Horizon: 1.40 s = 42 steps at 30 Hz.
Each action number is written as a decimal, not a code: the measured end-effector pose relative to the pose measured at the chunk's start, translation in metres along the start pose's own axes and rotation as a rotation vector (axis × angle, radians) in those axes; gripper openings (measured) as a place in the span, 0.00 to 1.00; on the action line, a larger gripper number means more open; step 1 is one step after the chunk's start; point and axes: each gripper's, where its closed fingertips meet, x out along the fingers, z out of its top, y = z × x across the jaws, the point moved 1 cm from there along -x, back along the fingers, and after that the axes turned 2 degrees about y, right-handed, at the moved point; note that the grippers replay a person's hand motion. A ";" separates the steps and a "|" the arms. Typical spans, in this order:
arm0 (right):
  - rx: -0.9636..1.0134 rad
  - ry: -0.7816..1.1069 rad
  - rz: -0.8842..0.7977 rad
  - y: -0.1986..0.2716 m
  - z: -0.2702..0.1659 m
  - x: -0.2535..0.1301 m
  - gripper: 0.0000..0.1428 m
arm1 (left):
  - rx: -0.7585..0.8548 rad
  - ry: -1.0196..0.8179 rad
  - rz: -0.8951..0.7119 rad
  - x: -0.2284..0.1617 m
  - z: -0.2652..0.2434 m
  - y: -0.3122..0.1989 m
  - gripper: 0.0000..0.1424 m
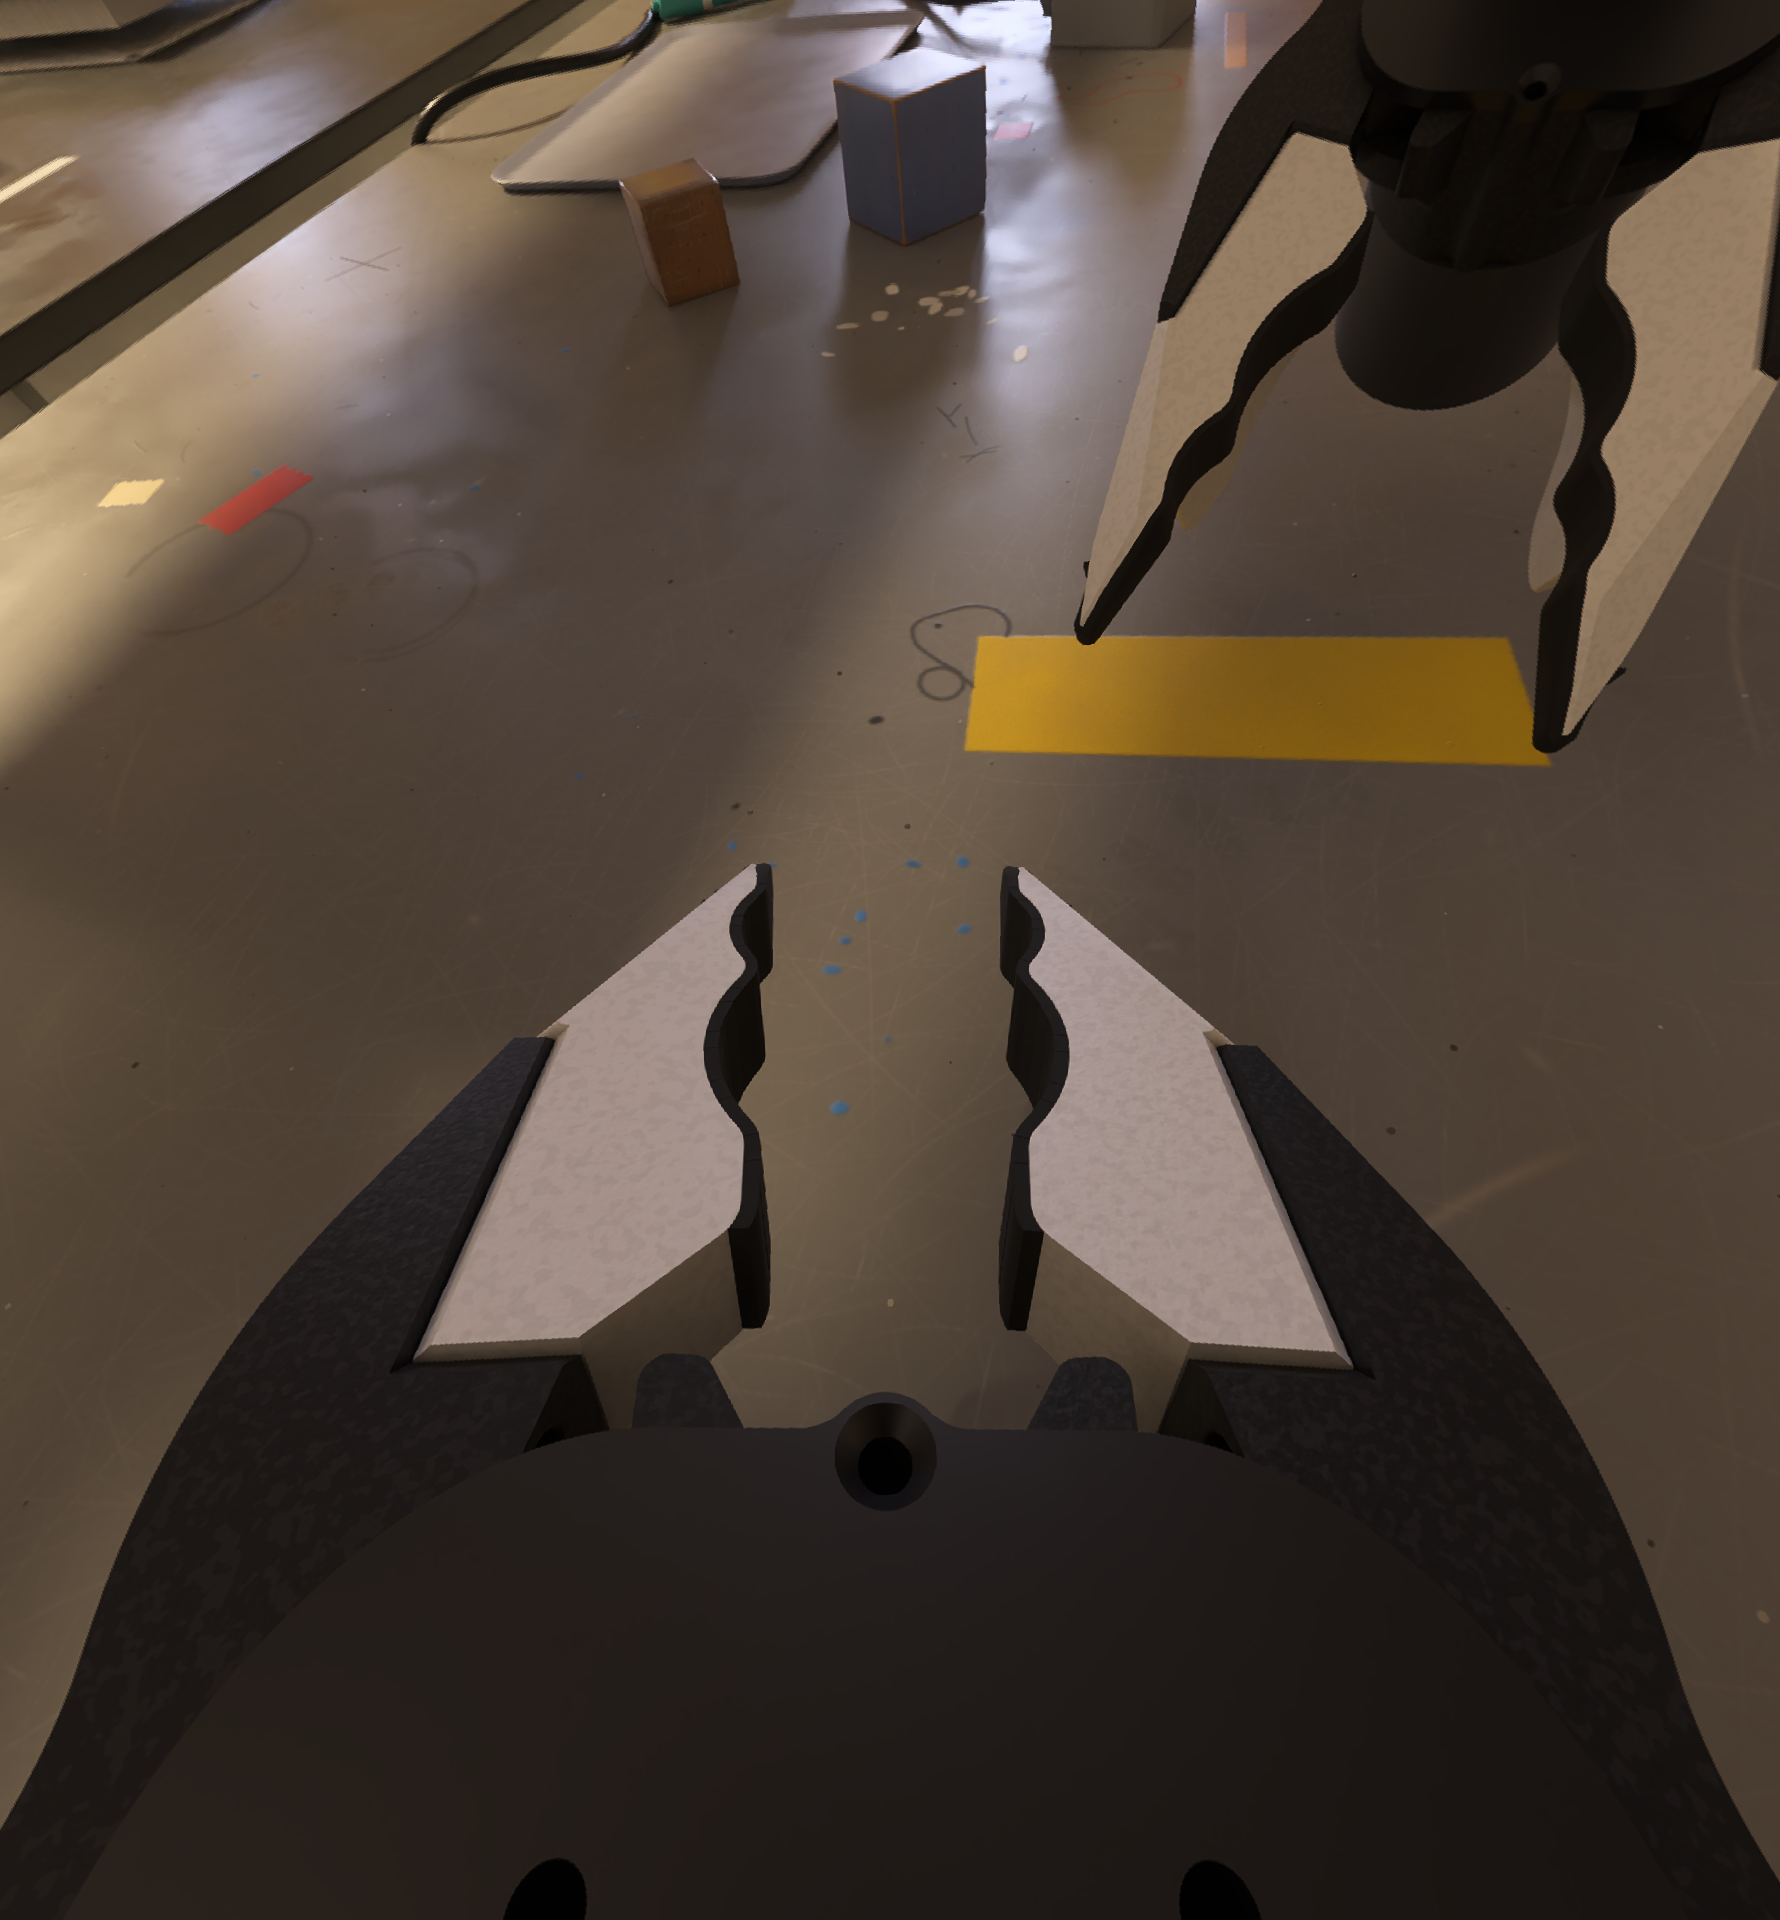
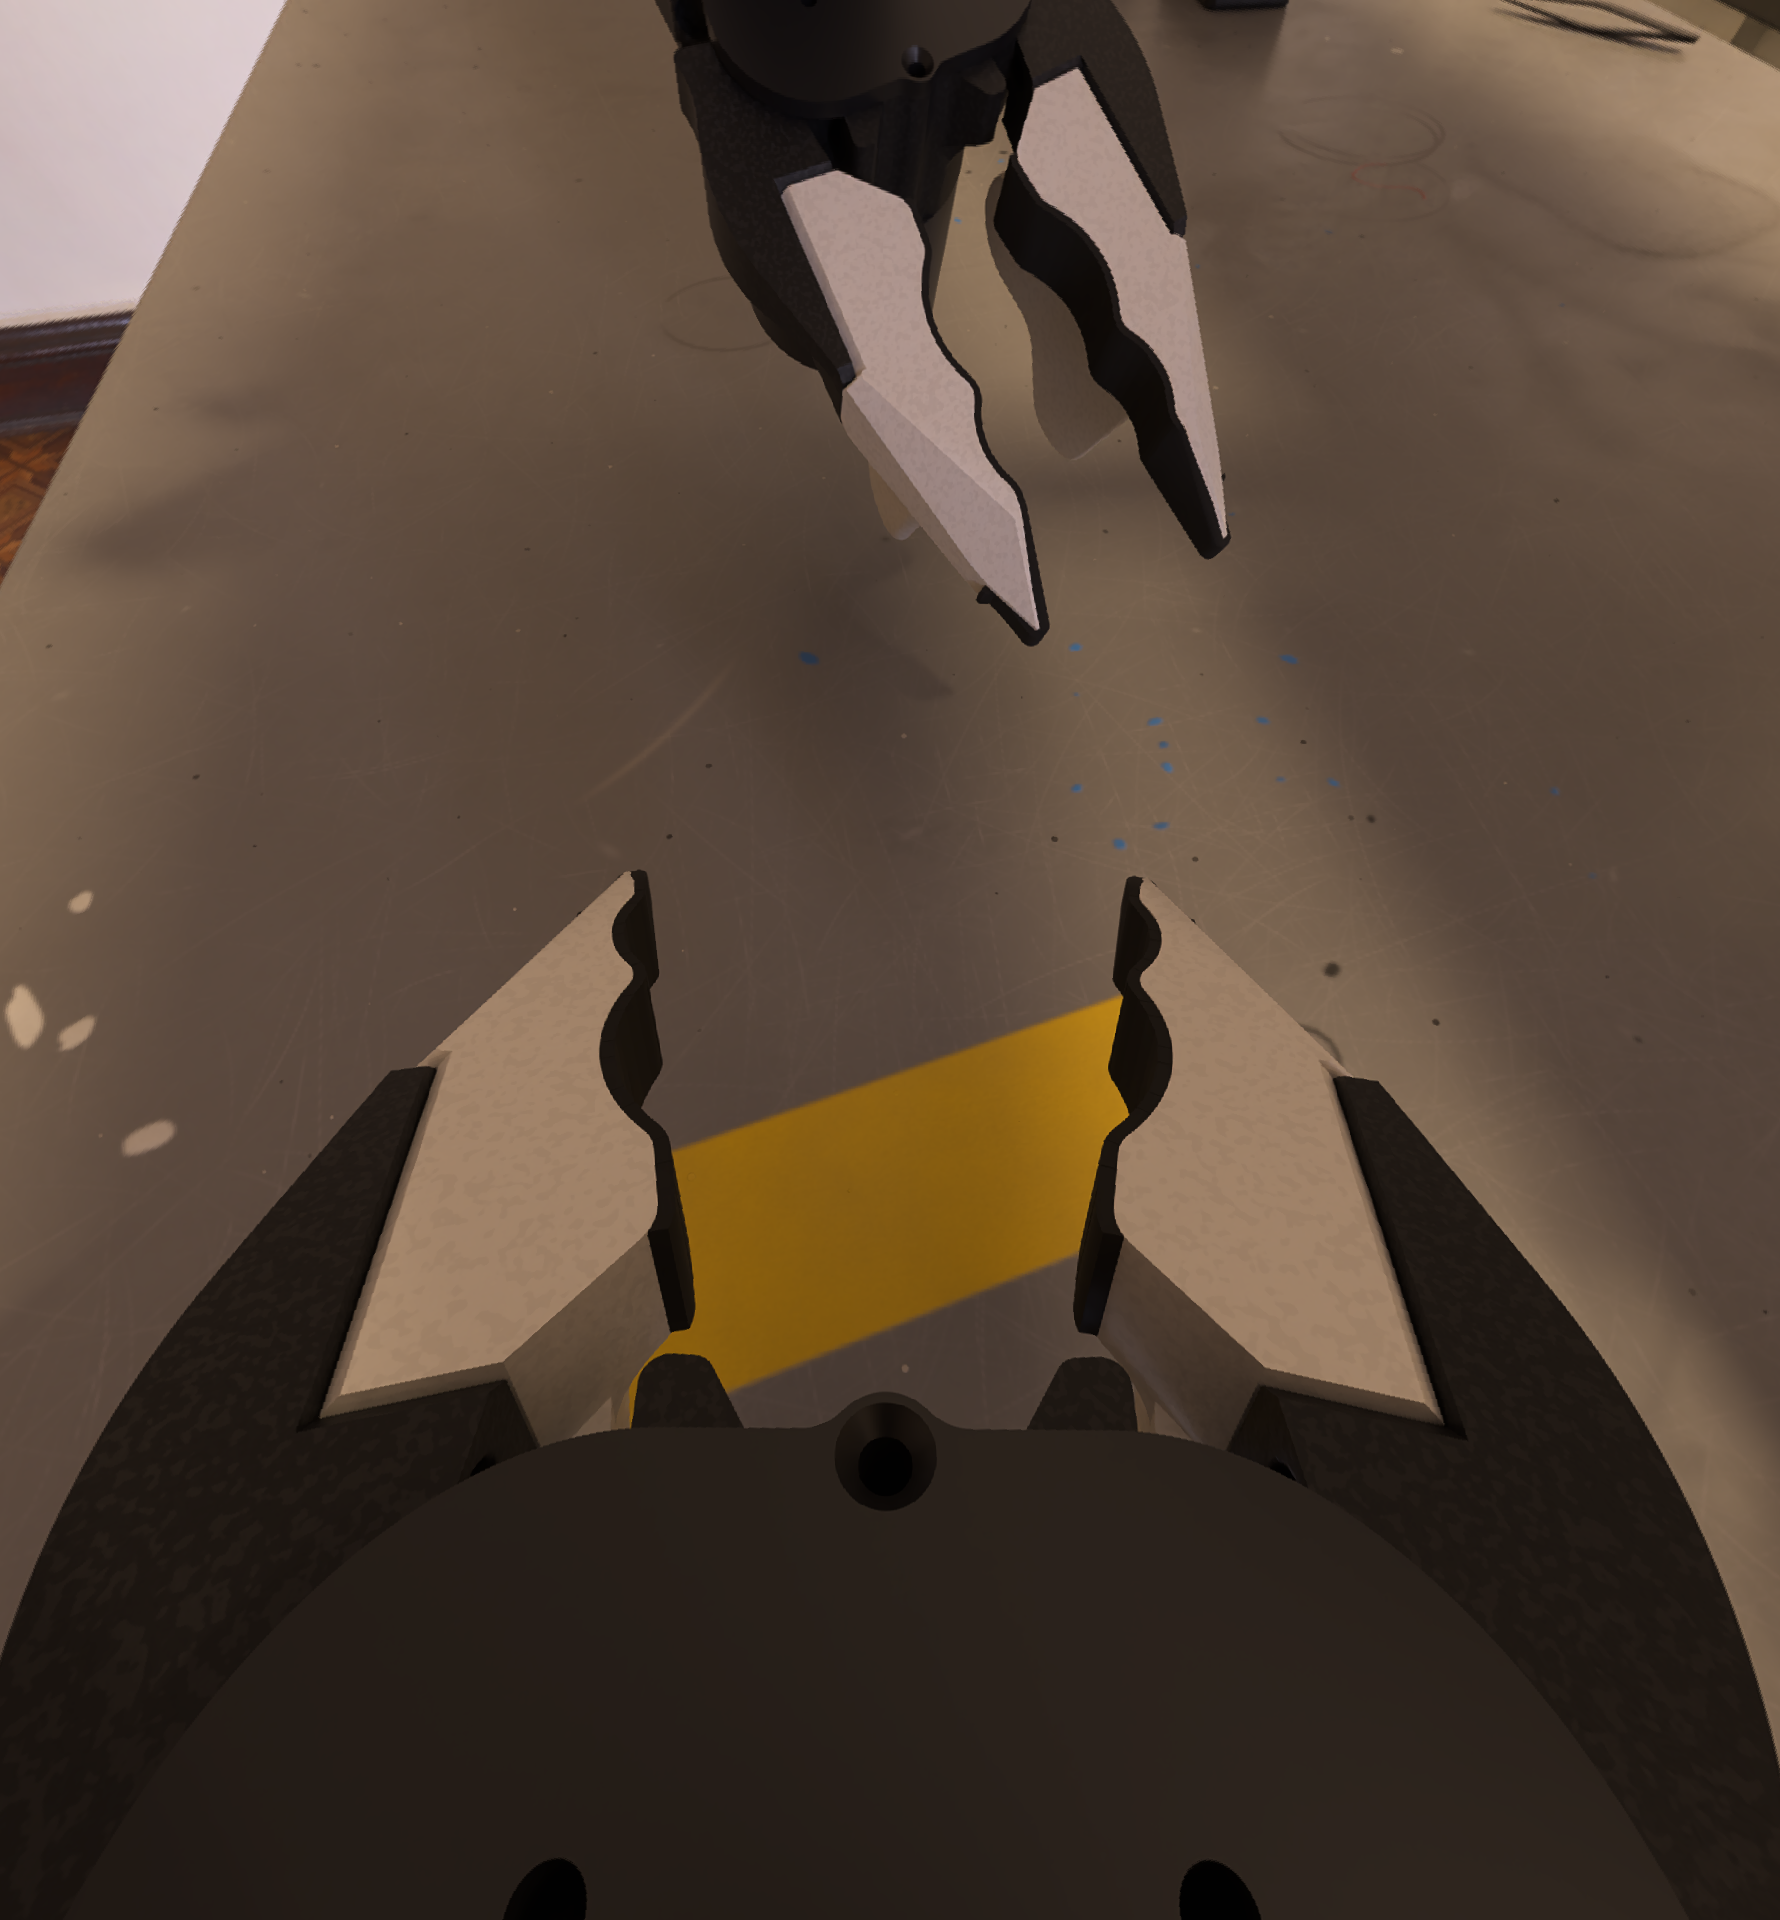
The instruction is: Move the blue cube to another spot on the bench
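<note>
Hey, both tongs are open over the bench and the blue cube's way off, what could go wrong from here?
1. Reaching for the blue cube, the left tongs may knock the brown block beside it.
2. The right tongs hang close by over the yellow strip; the two could collide.

Small block (image 1: 680, 231) sits left of cube (image 1: 912, 145).

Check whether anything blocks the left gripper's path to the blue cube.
Nothing visible does. The left gripper is open and empty, and only bare bench lies ahead to the blue cube. The brown block sits just left of that line; the right gripper hangs off to the right.
</note>
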 end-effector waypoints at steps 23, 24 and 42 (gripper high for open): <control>0.067 0.214 -0.512 -0.154 -0.055 -0.298 0.50 | -0.006 0.124 0.039 0.005 -0.014 -0.003 0.31; 0.112 0.278 -0.482 -0.171 -0.071 -0.307 0.52 | -0.007 0.135 0.035 0.006 -0.015 -0.003 0.31; 0.277 0.391 -0.385 -0.225 -0.104 -0.289 0.43 | -0.015 0.164 0.099 0.008 -0.019 0.004 0.31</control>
